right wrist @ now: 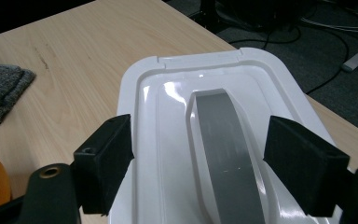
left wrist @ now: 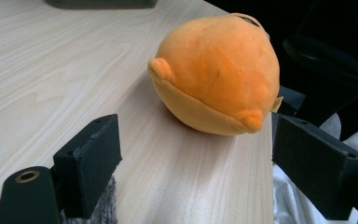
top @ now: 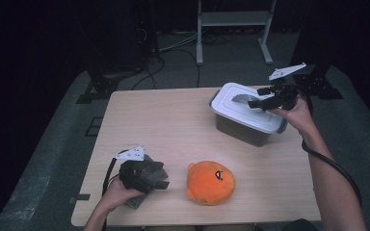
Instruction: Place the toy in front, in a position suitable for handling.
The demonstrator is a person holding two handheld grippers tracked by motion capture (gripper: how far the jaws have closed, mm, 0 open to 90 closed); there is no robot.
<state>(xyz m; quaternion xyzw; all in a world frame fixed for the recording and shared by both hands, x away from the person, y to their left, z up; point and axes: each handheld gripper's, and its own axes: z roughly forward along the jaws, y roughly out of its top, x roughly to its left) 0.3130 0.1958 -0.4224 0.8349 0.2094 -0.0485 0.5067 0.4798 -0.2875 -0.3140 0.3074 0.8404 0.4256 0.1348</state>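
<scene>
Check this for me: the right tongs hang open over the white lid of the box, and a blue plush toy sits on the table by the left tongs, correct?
Not quite: the plush toy is orange, not blue, as the high view shows. The rest holds: the right tongs hang open over the white lid, and the toy sits on the table by the left tongs.

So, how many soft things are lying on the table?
2: an orange plush toy near the front edge, and a grey cloth at front left, partly under the left claw.

Each gripper, the left gripper (top: 160,179) and the right gripper (top: 260,102), was black with two blocky foam-padded jaws, a brass-ringed screw hole beside one jaw, a light grey three-cornered plate on top and a thick black trailing cable.
</scene>
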